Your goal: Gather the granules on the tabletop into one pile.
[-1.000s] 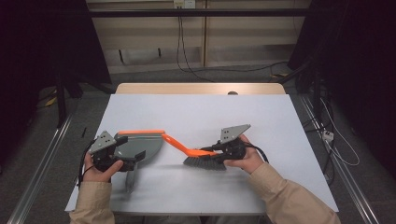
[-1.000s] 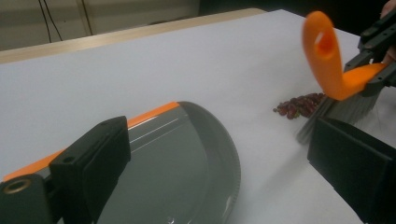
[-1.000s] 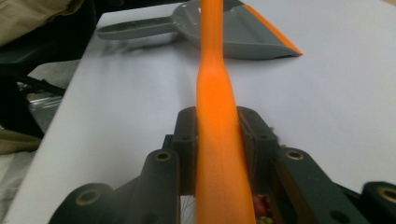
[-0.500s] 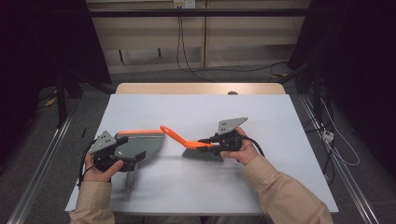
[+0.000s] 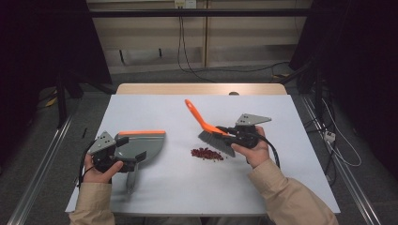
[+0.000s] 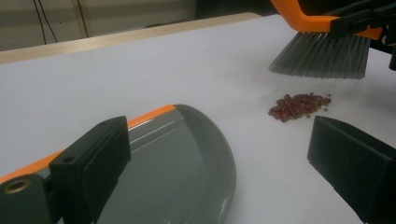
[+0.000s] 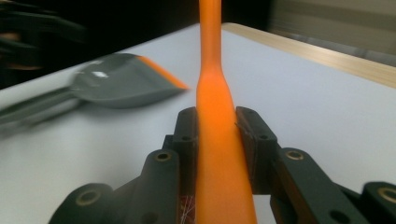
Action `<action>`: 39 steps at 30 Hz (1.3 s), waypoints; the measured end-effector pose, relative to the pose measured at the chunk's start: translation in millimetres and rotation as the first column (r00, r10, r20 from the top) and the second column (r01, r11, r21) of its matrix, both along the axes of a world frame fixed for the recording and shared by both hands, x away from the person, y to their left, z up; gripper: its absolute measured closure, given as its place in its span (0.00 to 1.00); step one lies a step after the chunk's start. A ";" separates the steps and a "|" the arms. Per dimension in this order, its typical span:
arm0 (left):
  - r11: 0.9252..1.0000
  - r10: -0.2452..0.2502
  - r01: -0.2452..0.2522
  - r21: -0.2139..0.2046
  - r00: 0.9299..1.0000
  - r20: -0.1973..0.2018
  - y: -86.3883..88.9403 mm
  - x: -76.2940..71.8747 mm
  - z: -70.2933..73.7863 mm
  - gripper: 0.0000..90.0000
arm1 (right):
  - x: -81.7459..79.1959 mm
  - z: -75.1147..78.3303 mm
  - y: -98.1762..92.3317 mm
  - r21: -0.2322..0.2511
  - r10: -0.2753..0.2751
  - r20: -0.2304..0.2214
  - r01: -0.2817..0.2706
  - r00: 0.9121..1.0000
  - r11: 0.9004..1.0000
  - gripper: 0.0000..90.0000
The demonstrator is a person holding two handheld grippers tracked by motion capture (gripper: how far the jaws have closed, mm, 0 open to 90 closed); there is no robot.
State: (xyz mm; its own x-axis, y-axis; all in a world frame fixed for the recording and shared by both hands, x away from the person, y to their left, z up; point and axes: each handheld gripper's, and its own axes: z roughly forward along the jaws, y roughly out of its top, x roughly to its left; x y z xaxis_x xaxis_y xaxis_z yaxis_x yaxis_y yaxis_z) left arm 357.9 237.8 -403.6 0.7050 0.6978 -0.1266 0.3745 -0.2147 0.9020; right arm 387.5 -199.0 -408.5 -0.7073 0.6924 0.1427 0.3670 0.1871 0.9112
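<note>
My right gripper (image 5: pixel 225 132) clenched on brush (image 5: pixel 213 134); red beans (image 5: pixel 207 153) lie on surface (image 5: pixel 281 122) just below bristles. Dustpan (image 5: pixel 141 144), at my left gripper (image 5: pixel 123 152), lies leftward; sweep that way.

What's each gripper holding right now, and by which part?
Right gripper: orange-backed grey-bristled hand brush, clamped across its orange back. Left gripper: grey plastic dustpan with orange edge, apparently by its handle; the contact isn't visible.
</note>
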 end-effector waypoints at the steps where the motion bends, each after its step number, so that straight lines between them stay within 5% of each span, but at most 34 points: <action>1: 1.000 -0.003 0.003 0.000 1.000 0.000 -0.4 0.2 -0.1 0.07 | -3.7 -0.7 -3.4 -0.007 -0.050 0.000 0.050 0.999 0.999 0.79; 4: 1.000 -0.021 0.021 0.001 1.000 -0.001 -4.0 1.0 -1.6 0.07 | -13.3 -6.8 -11.9 -0.029 -0.185 0.001 0.185 0.983 0.982 0.79; 8: 0.999 -0.026 0.026 -0.022 1.000 -0.003 -4.3 2.2 -1.3 0.07 | -23.7 -16.7 -18.5 -0.067 -0.329 0.010 0.329 0.944 0.942 0.79; 11: 0.999 -0.033 0.033 -0.037 0.999 0.000 -4.6 3.0 -1.0 0.07 | -27.9 -20.8 -20.8 -0.109 -0.391 0.044 0.394 0.919 0.913 0.79; 14: 0.998 -0.038 0.038 -0.044 0.999 -0.002 -5.1 3.6 -0.9 0.07 | -31.0 -23.6 -21.7 -0.125 -0.440 0.032 0.441 0.897 0.889 0.79; 21: 0.998 -0.034 0.034 -0.055 0.999 0.002 -3.3 2.9 0.6 0.07 | -39.0 -25.0 -6.0 -0.158 -0.474 0.049 0.476 0.879 0.865 0.79; 29: 0.997 -0.037 0.037 -0.066 0.999 0.002 -3.2 3.0 1.0 0.07 | -43.7 -28.2 17.8 -0.139 -0.544 0.062 0.547 0.837 0.826 0.79; 34: 0.997 -0.039 0.039 -0.072 0.999 0.006 -2.4 3.5 2.1 0.07 | -44.5 -29.5 29.1 -0.129 -0.565 0.067 0.568 0.823 0.813 0.79; 37: 0.996 -0.041 0.042 -0.077 0.999 0.006 -3.6 3.7 2.2 0.07 | -44.1 -30.0 34.1 -0.115 -0.570 0.059 0.573 0.819 0.811 0.79; 39: 0.996 -0.044 0.045 -0.076 0.999 0.008 -4.2 3.8 2.5 0.07 | -44.0 -30.5 36.4 -0.083 -0.567 0.035 0.567 0.823 0.819 0.79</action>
State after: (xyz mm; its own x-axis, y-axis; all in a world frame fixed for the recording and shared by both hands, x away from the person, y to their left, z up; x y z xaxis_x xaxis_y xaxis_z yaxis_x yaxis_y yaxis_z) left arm 361.6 233.6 -401.0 0.7361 0.6542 -0.1736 0.3602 -0.1615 0.9188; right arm 343.5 -162.6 -439.0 -0.1869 0.9806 0.0598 0.4255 0.0259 0.9046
